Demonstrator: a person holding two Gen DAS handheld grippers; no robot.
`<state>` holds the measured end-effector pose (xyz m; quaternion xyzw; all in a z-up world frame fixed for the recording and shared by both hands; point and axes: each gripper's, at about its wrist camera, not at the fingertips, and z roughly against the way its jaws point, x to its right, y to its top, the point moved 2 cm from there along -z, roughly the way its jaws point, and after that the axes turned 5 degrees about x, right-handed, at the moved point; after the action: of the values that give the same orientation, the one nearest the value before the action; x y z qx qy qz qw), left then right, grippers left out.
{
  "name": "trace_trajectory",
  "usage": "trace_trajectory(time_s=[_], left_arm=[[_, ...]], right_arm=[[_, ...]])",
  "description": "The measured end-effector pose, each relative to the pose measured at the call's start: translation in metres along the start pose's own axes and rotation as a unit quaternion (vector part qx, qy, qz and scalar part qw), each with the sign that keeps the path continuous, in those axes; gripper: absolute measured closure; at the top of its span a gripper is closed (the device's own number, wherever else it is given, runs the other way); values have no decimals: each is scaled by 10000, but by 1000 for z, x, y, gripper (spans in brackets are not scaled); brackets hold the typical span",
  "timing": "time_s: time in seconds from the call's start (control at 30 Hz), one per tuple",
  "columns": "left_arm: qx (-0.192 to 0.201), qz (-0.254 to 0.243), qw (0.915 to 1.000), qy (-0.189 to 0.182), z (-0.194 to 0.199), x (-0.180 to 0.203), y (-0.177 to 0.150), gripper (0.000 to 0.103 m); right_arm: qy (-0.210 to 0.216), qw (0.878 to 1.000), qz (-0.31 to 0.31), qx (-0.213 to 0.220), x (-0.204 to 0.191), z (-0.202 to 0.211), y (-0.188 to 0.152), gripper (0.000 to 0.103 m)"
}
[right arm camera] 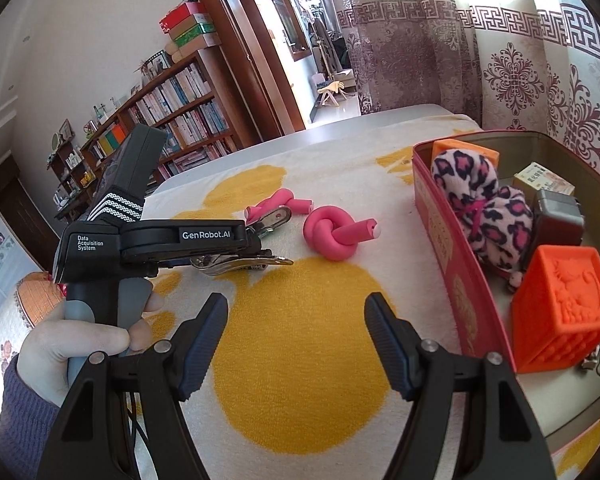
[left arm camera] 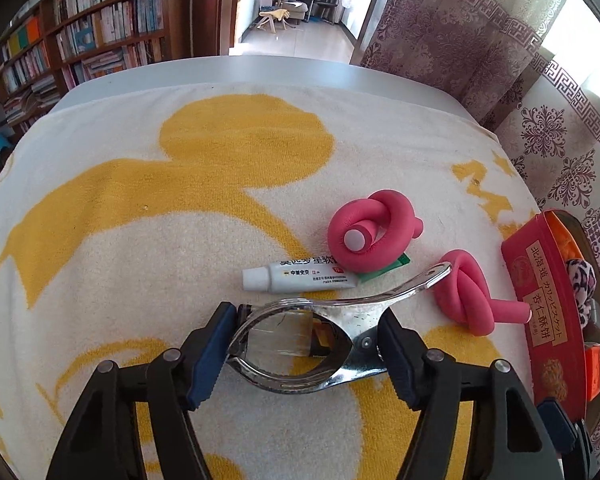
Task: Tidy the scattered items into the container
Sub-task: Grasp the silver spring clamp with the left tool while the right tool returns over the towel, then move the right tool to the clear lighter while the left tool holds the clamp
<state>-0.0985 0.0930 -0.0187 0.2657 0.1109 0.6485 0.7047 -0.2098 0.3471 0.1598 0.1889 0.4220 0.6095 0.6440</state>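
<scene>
Left tool (left arm camera: 306, 354) closed on the metal clip (left arm camera: 300, 344) above the towel-covered table (left arm camera: 140, 240); rigid, glossy, probably slippery, best held across its bowed body. Right tool (right arm camera: 296, 340) open, empty.

Wooden bookshelves (left arm camera: 88, 36) packed with books line the far wall, with stacked boxes (right arm camera: 190, 26) on top. An open doorway (left arm camera: 300, 4) between dark wooden frames leads to a sunlit tiled floor (left arm camera: 296, 42). Patterned curtains (right arm camera: 520, 60) hang at right, backlit by daylight.
</scene>
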Motion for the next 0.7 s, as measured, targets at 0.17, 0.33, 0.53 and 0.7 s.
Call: trace_trajectory(time_s=[0.17, 0.33, 0.53, 0.7], left_arm=[[97, 121, 9999, -21, 19, -19, -17, 32], [261, 408, 9988, -29, 38, -43, -30, 35], [433, 740, 9963, -105, 48, -66, -38, 35], [474, 835, 9952, -186, 48, -75, -42, 35]], right_arm=[[-46, 10000, 8, -4, 2, -1, -1, 29], [-110, 9999, 30, -15, 2, -3, -2, 29], [-139, 9999, 13, -64, 4, -7, -4, 29], [-38, 9998, -120, -141, 8, -11, -4, 29]])
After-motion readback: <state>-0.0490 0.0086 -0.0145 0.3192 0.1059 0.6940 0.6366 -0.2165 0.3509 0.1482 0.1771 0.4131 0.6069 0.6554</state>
